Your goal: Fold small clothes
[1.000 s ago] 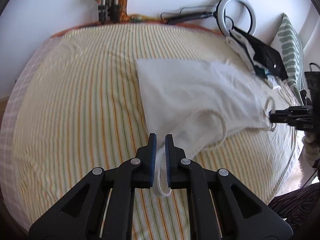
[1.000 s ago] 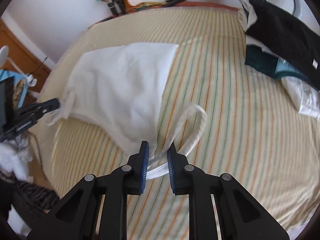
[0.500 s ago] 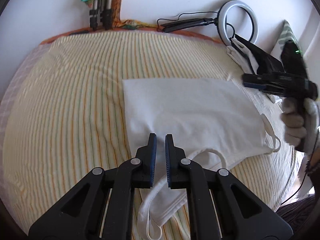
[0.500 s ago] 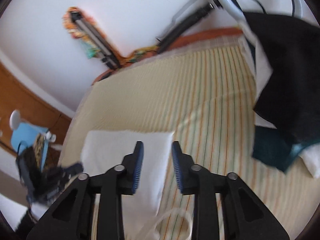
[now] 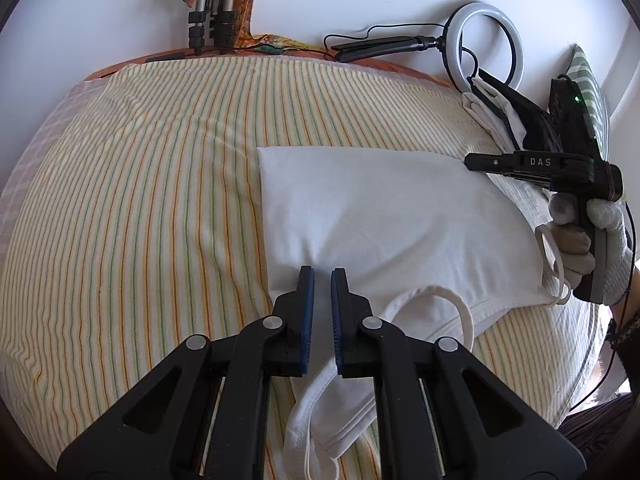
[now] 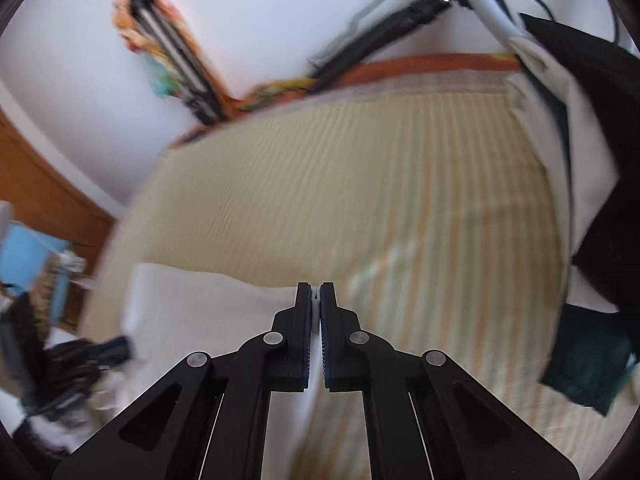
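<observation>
A white tank top (image 5: 384, 216) lies folded in half on the striped bed, straps trailing toward the near edge. My left gripper (image 5: 322, 276) hovers over its near side, jaws slightly apart and holding nothing. My right gripper (image 6: 316, 292) is shut on the far corner of the white tank top (image 6: 208, 304); a sliver of white cloth shows between the pads. In the left wrist view the right gripper (image 5: 472, 161) sits at the top's far right corner. The right wrist view is motion-blurred.
A pile of black, white and teal clothes (image 6: 592, 184) lies at the bed's right side. A ring light (image 5: 486, 46) and a tripod (image 5: 208, 8) stand at the wall. A striped pillow (image 5: 588, 92) is at the far right.
My right gripper let go of the strap, swung up to the top's far corner and shut on it. My left gripper released the strap and moved forward over the top.
</observation>
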The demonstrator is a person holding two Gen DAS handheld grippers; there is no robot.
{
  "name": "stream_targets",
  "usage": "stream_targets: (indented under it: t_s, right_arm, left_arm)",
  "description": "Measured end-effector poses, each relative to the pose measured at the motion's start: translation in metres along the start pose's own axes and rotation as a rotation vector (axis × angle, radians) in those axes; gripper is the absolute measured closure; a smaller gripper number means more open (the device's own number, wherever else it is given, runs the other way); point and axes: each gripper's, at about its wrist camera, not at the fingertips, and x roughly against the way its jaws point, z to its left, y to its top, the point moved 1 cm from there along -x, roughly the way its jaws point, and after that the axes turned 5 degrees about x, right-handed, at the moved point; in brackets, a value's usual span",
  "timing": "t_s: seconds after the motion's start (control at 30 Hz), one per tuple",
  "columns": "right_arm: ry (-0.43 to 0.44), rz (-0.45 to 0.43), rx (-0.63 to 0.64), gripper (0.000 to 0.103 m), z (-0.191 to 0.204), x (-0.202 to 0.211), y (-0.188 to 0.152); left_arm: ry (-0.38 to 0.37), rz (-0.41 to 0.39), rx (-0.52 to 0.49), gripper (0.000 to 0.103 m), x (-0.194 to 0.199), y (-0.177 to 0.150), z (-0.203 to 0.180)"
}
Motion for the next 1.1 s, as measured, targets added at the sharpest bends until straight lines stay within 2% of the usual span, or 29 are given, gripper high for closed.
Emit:
stream_targets:
  t_s: [0.1, 0.2, 0.23, 0.27, 0.3, 0.33, 0.37, 0.43, 0.53, 0.63, 0.7, 0.73, 0.8, 0.87, 0.9, 1.1]
  right_arm:
    - [-0.022, -0.033, 0.001, 0.1, 0.004, 0.013, 0.001]
    - [0.033, -0.014, -0.074, 0.094, -0.004, 0.028, -0.004]
    - [0.051, -0.02, -0.081, 0.089, -0.005, 0.035, -0.007]
    - [0.071, -0.022, -0.081, 0.088, -0.006, 0.042, -0.012]
    - [0.096, -0.018, -0.084, 0.088, -0.006, 0.047, -0.018]
    - [0.127, -0.006, -0.094, 0.084, -0.006, 0.048, -0.024]
    - [0.15, 0.006, -0.104, 0.076, -0.007, 0.049, -0.03]
    - [0.166, 0.039, -0.113, 0.071, -0.009, 0.047, -0.043]
    - [0.131, 0.086, -0.079, 0.071, -0.008, 0.042, -0.062]
    - [0.056, 0.095, 0.013, 0.082, -0.001, 0.045, -0.069]
    - [-0.016, 0.111, 0.072, 0.082, 0.006, 0.052, -0.071]
    - [0.004, 0.108, 0.064, 0.075, 0.005, 0.056, -0.072]
    - [0.107, 0.093, 0.013, 0.075, -0.001, 0.061, -0.072]
    - [0.177, 0.074, -0.039, 0.068, -0.007, 0.064, -0.071]
    - [0.204, 0.067, -0.07, 0.068, -0.011, 0.064, -0.07]
    - [0.279, 0.077, -0.15, 0.068, -0.027, 0.055, -0.077]
  left_arm:
    - [0.007, 0.0, 0.005, 0.096, 0.005, -0.001, 0.002]
    - [-0.004, -0.003, 0.049, 0.092, 0.015, 0.0, 0.011]
    - [-0.005, -0.005, 0.058, 0.085, 0.018, 0.001, 0.015]
    - [-0.01, -0.01, 0.071, 0.076, 0.022, 0.002, 0.018]
    - [-0.025, -0.015, 0.101, 0.072, 0.025, 0.004, 0.025]
    - [-0.04, -0.014, 0.128, 0.066, 0.027, 0.004, 0.03]
    - [-0.061, -0.009, 0.162, 0.065, 0.027, 0.005, 0.036]
    - [-0.114, 0.019, 0.25, 0.065, 0.024, 0.006, 0.048]
    - [-0.155, 0.052, 0.311, 0.065, 0.016, 0.004, 0.056]
    - [-0.129, 0.073, 0.276, 0.065, 0.012, 0.0, 0.05]
    - [-0.137, 0.078, 0.263, 0.065, 0.011, -0.002, 0.047]
    - [-0.143, 0.078, 0.266, 0.065, 0.012, -0.003, 0.046]
    - [-0.167, 0.072, 0.282, 0.065, 0.014, -0.002, 0.048]
    - [-0.19, 0.072, 0.309, 0.065, 0.014, 0.0, 0.051]
    - [-0.198, 0.075, 0.317, 0.065, 0.014, 0.001, 0.051]
    - [-0.251, 0.114, 0.368, 0.065, -0.001, -0.001, 0.051]
